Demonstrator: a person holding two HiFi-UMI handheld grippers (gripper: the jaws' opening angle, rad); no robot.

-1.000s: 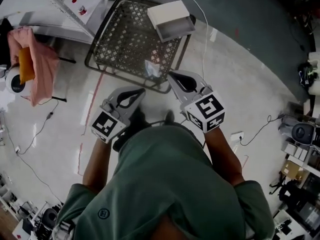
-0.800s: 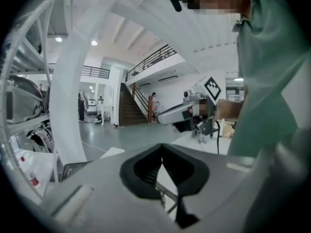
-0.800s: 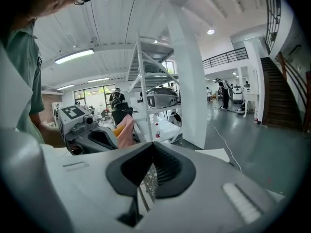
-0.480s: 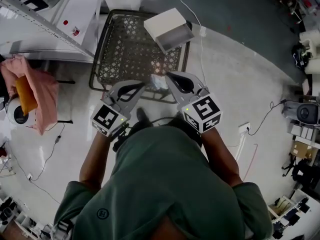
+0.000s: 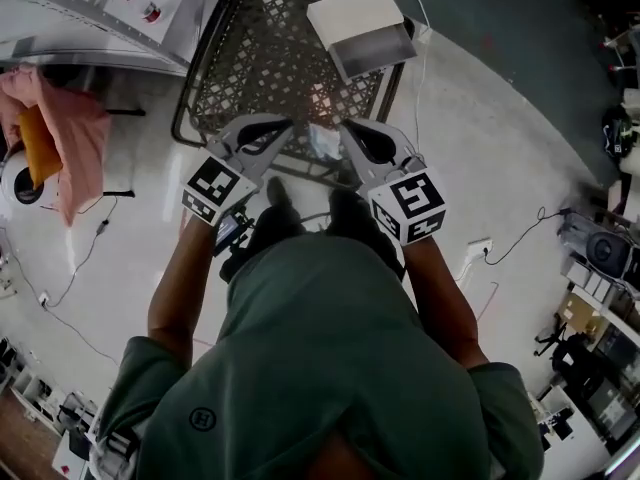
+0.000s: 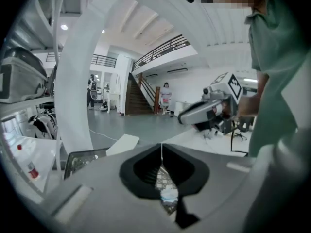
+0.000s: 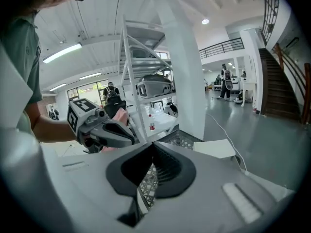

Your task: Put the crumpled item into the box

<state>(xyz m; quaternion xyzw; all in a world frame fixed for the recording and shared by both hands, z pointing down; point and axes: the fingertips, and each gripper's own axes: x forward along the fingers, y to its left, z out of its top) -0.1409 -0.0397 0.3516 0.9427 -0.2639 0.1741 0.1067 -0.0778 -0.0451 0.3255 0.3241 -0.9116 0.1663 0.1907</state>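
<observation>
Both pressed together, empty: my left hand-held gripper (image 5: 286, 124) and right hand-held gripper (image 5: 347, 128) flank crumpled item (image 5: 322, 144) on mesh desk (image 5: 192, 106).

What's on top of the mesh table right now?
On the mesh table: a white box at its far right corner, the crumpled item near its front edge. The left gripper and right gripper cover parts of that edge; the box's inside is partly hidden.

Noted matt dark metal lattice on worktop (image 5: 255, 53). Smooth white card-like box (image 5: 352, 13). Pale, shiny, film-like crumpled item (image 5: 323, 144). Polished light floor (image 5: 500, 138), glossy with reflections. Soft matt pink cloth (image 5: 85, 138).
</observation>
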